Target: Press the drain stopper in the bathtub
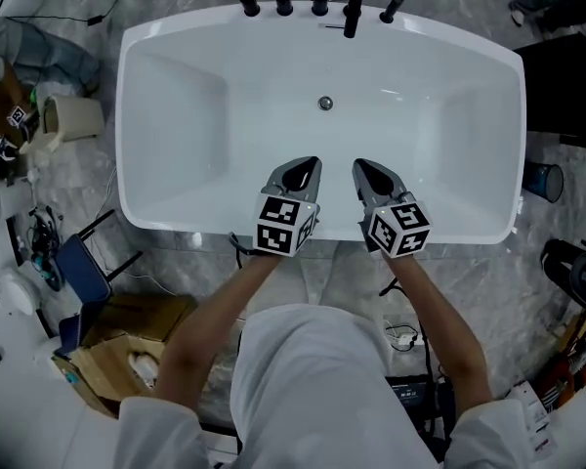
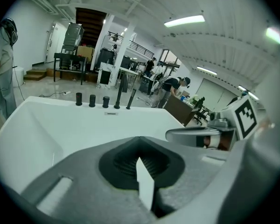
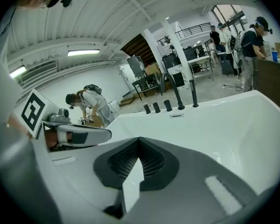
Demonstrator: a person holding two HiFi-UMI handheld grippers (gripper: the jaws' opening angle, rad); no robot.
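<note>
Drain stopper (image 1: 325,104) is a small round metal cap on the bathtub (image 1: 176,115) floor. It sits toward the far wall, straight at 12 o'clock from me, just below the row of dark taps (image 1: 284,4) and the spout (image 1: 355,8) on the rim. Left tool (image 1: 303,171) and right tool (image 1: 368,172) hover side by side over the near half of the tub, well apart from the stopper and touching nothing. The stopper lies on the line that runs between them. Left gripper view: left tool (image 2: 140,146) has its jaws pressed together with only a thin sliver showing, nothing held. Right gripper view: right tool (image 3: 139,146) is the same, closed and empty. Neither gripper view shows the stopper, since my own jaws block the tub floor. Each sees the other tool at 3 or 9 o'clock. Handling guess: the stopper looks rigid, polished and probably slick, fixed in the drain, likely a push-click type with some spring resistance. It doesn't look fragile. No grasp is needed. I'd put one closed tip flat on the centre of the cap and push straight down, because an off-centre push could skid onto the glossy enamel. The right tool looks marginally closer in line. The reach is forward and down toward 12 o'clock.
</note>
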